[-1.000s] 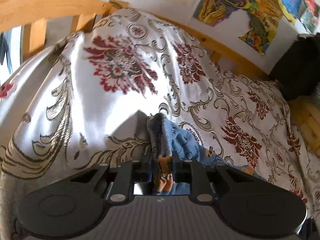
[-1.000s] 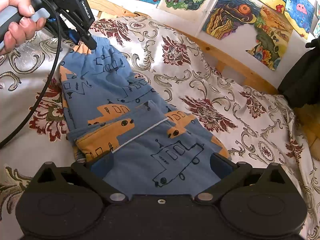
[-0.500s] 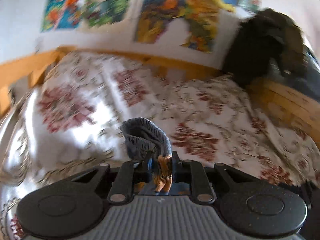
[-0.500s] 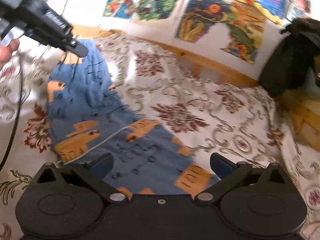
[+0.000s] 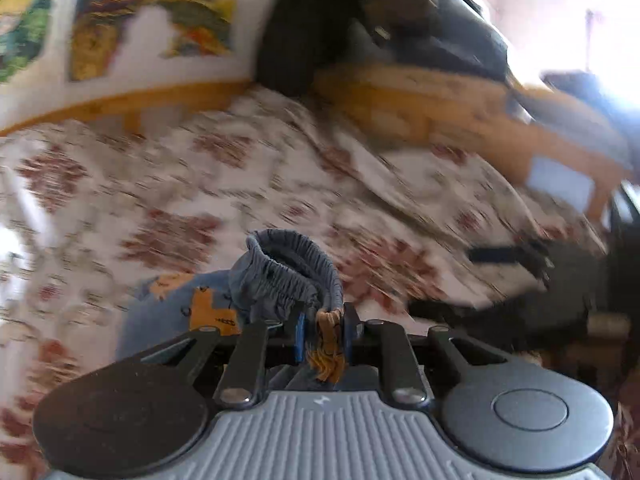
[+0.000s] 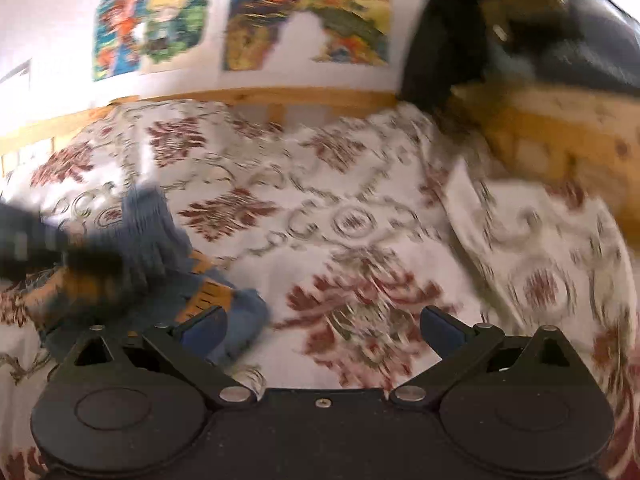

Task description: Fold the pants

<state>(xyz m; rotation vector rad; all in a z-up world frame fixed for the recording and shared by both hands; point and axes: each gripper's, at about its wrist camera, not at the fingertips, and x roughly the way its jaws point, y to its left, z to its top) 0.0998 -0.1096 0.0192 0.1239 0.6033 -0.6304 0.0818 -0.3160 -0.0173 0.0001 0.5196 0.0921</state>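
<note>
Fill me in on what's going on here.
A person is folding small blue pants with an orange print on a bed with a floral bedspread, one handheld gripper in each hand. The left gripper is shut on the gathered elastic waistband, lifted above the cover. The right gripper is open and holds nothing; the pants lie by its left finger. Both views are motion-blurred, so how far the fold has got is unclear.
</note>
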